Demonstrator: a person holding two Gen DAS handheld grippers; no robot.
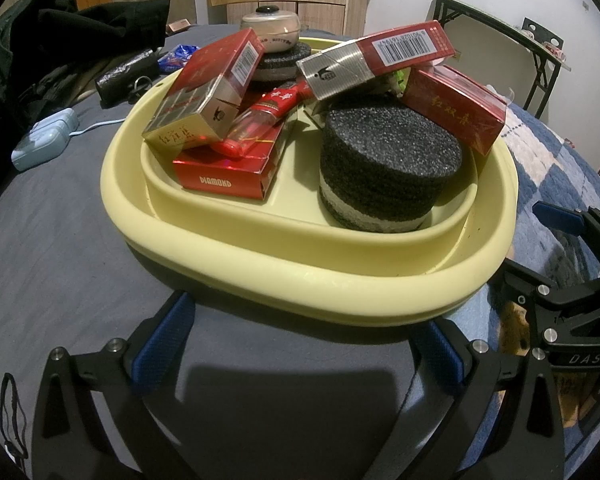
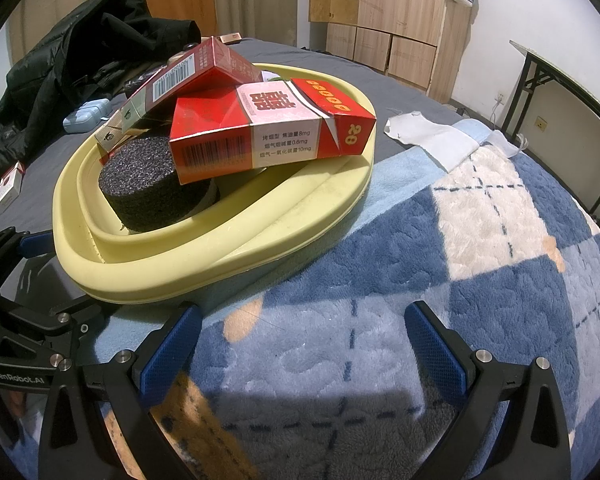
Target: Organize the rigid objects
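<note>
Both your grippers, left (image 1: 296, 344) and right (image 2: 300, 344), sit spread and empty just short of the tray (image 1: 260, 268), where boxes (image 1: 204, 92) and foam disc (image 1: 388, 160) lie heaped, likely gathered there.

Counted five red cigarette packs piled in the one yellow tray (image 1: 204, 248): gold-ended pack (image 1: 204, 96) at 10 o'clock, Diamond pack (image 1: 228, 172) under it, barcode pack (image 1: 380, 60) at 12, two more at 2. Two black foam pucks, big one (image 1: 388, 164) at 5, another (image 1: 280, 60) at 12. One red lighter (image 1: 260, 120).
</note>
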